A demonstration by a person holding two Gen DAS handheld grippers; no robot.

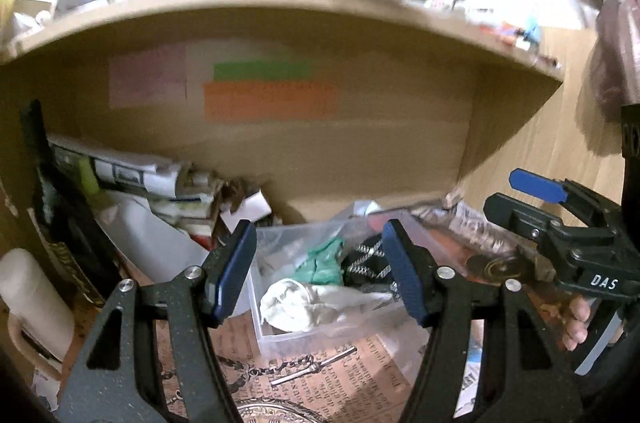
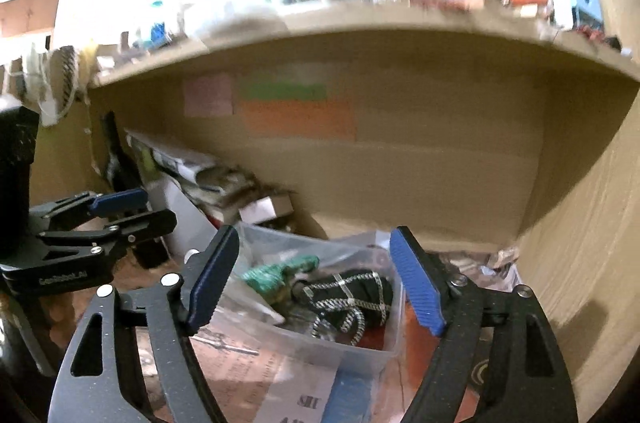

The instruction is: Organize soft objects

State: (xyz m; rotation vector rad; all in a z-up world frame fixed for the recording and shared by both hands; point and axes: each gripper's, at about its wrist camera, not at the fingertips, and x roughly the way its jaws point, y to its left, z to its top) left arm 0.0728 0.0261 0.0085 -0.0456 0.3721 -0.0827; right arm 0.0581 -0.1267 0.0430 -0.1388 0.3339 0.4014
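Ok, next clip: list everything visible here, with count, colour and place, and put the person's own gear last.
clear plastic bin: one, transparent, on the desk under the shelf
green knitted cloth: one, green, in the bin's left part
black cloth with white crossed cords: one, in the bin, right of the green one
white crumpled cloth: one, white, at the bin's near side
sticky notes: pink, green, orange, on the back panel
stacked papers: several, left rear
left hand-held gripper: one, black with blue pads, open
right hand-held gripper: one, same colours, open

My left gripper (image 1: pixel 320 271) and my right gripper (image 2: pixel 316 283) both have their blue pads spread wide, holding nothing, side by side and level, my fingers (image 1: pixel 578 323) wrapped under the right one's handle
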